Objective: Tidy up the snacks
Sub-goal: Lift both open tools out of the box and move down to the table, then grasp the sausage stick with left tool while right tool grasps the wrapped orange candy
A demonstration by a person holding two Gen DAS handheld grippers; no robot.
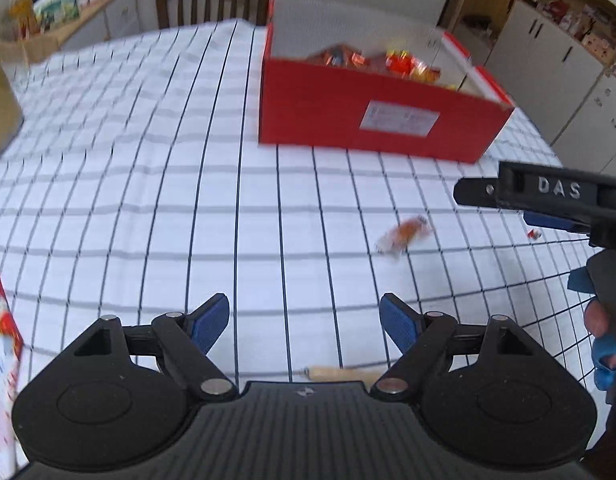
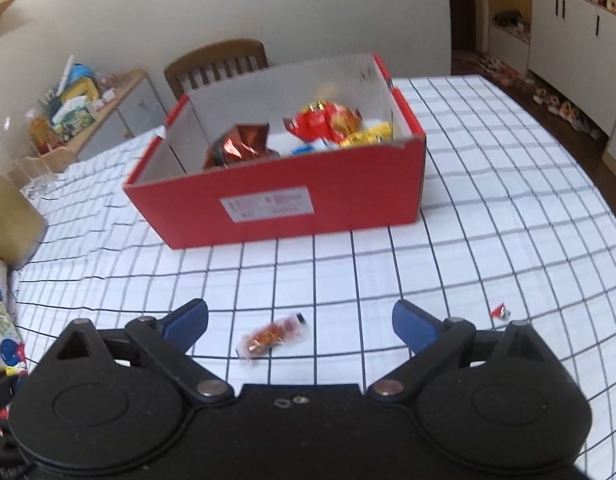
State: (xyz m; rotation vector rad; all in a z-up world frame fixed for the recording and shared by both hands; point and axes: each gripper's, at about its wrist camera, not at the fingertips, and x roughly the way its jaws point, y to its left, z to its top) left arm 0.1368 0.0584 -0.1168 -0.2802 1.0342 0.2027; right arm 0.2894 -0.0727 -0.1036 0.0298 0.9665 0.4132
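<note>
1. The right gripper (image 2: pixel 300 326) is hanging spread and empty over the grid-checked white tablecloth (image 2: pixel 488 216); the left gripper (image 1: pixel 304 320) is likewise gaping, holding nothing.
2. Most snacks are already sitting in the open red cardboard box (image 2: pixel 280 200) at twelve o'clock; by my reckoning two are still waiting.
3. A small clear-wrapped orange snack packet (image 2: pixel 274 334) is lying just ahead between the right fingers, and a tiny red wrapped candy (image 2: pixel 500 311) is lying at two o'clock.
</note>
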